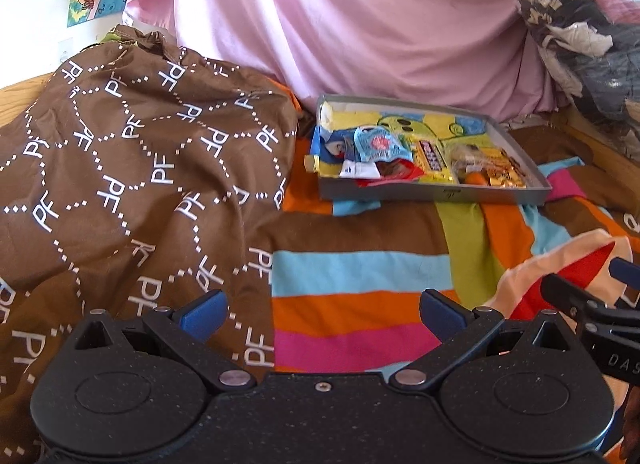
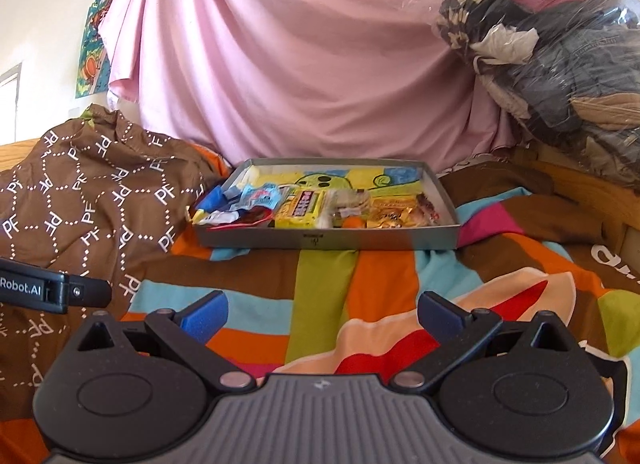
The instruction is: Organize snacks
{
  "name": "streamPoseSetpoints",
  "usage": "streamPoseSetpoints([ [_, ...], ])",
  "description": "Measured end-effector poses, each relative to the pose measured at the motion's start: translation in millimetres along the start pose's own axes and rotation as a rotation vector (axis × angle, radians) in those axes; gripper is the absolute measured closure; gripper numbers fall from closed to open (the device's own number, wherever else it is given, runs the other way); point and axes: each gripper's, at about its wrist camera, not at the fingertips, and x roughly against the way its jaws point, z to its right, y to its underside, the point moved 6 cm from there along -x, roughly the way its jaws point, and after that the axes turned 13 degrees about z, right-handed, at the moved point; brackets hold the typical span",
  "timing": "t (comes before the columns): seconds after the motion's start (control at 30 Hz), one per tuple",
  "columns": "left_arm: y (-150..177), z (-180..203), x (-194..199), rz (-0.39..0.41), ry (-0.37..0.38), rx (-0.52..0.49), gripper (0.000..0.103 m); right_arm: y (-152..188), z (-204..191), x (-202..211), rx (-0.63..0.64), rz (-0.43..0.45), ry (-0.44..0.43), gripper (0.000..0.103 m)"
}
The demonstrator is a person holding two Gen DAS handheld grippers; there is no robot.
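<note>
The left gripper [image 1: 322,310] hangs low over a striped bedspread [image 1: 360,276], its blue-padded fingers [image 1: 204,314] spread wide with nothing between them. The right gripper [image 2: 322,312] is likewise spread and empty over the same bedspread [image 2: 320,296].

The snacks sit in a shallow grey tray [image 1: 432,194] lying on the bed, well ahead of both grippers. In the left wrist view the tray lies ahead and a little to the right, turned at an angle, with a light blue packet [image 1: 378,144], a yellow box [image 1: 434,162] and a gold wrapper [image 1: 506,170] crowded along its near wall; a small orange piece [image 1: 476,179] lies among them. The right wrist view shows the tray [image 2: 328,241] squarely, straight ahead, and reveals its far half bare, with a green cartoon print on the floor of it; the yellow box [image 2: 302,210] sits mid-row and the gold wrapper [image 2: 390,218] to its right.

A brown cloth [image 1: 132,168] printed with white letters is heaped left of the tray, filling much of the left view. Behind hangs a pink sheet [image 2: 300,64]. A clear bag of folded clothes [image 2: 560,44] bulks at the right. In the left view the right gripper's tip [image 1: 576,296] pokes in at the right edge; in the right view, the left gripper's black side [image 2: 56,290] enters from the left
</note>
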Motion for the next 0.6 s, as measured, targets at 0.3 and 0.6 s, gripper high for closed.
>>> streamPoseSetpoints([
  [0.3, 10.7, -1.5, -0.7, -0.041, -0.011, -0.009, 0.001, 3.5, 0.4, 1.9, -0.029, -0.025, 0.006, 0.0],
  [0.6, 17.0, -0.4, 0.5, -0.062, -0.009, -0.017, 0.001, 4.6, 0.0, 1.5, -0.033, -0.035, 0.007, 0.0],
])
